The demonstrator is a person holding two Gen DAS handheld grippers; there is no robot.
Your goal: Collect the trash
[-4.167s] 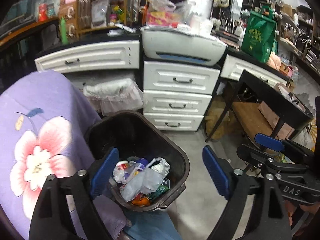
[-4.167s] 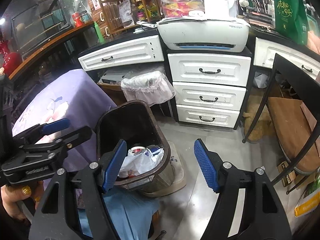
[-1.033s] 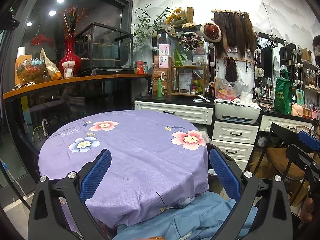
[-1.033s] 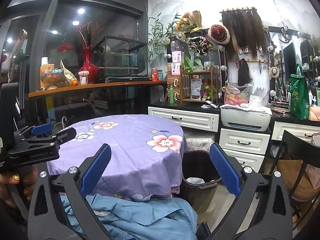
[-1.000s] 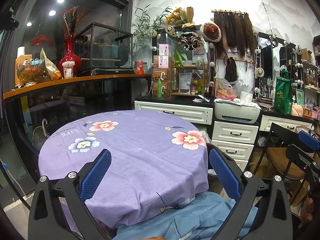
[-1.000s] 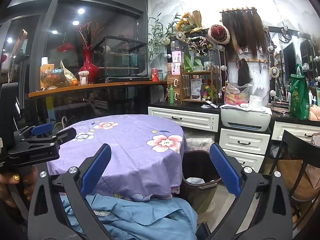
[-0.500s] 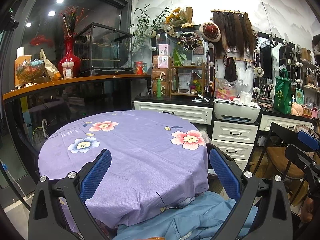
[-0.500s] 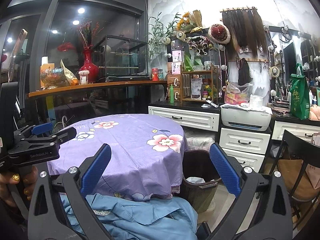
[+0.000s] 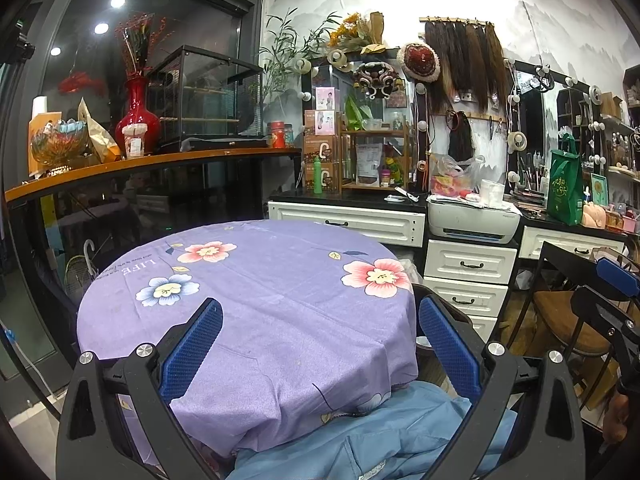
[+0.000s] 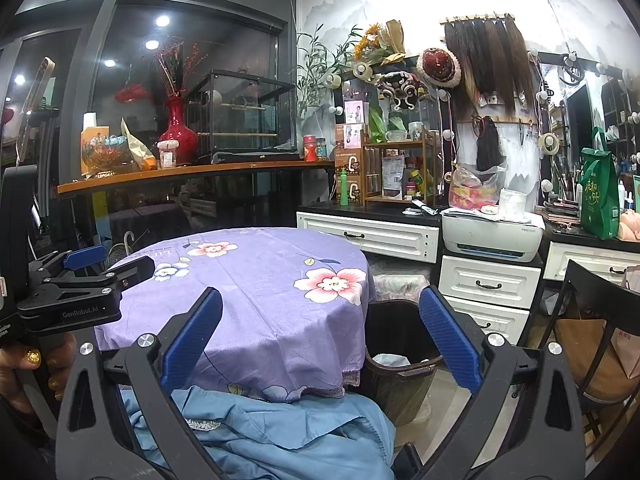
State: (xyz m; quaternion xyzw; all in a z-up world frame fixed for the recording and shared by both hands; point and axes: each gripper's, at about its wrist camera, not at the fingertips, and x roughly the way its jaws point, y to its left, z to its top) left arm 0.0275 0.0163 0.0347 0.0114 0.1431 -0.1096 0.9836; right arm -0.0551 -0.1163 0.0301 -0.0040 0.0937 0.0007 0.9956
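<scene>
A dark trash bin (image 10: 394, 344) stands on the floor at the right side of a round table, with something pale showing inside it. In the left wrist view only the bin's rim (image 9: 424, 348) peeks out behind the table. My left gripper (image 9: 320, 344) hangs open over the near edge of the purple flowered tablecloth (image 9: 260, 288), nothing between its blue pads. My right gripper (image 10: 320, 340) is open too, with the table's right edge and the bin between its fingers further off. The left gripper (image 10: 80, 276) also shows at the left of the right wrist view, held by a hand.
Blue cloth (image 10: 260, 432) lies bunched below the table's near edge. White drawers (image 10: 488, 284) and a printer (image 10: 492, 236) stand behind the bin. A black chair (image 10: 592, 340) is at the right. A lined bin (image 10: 400, 280) sits under the counter. A glass partition (image 9: 120, 184) closes the left.
Four seconds ago both grippers looked down into the bin full of trash; since then they have risen to face across the table. Over the last second nothing has visibly moved.
</scene>
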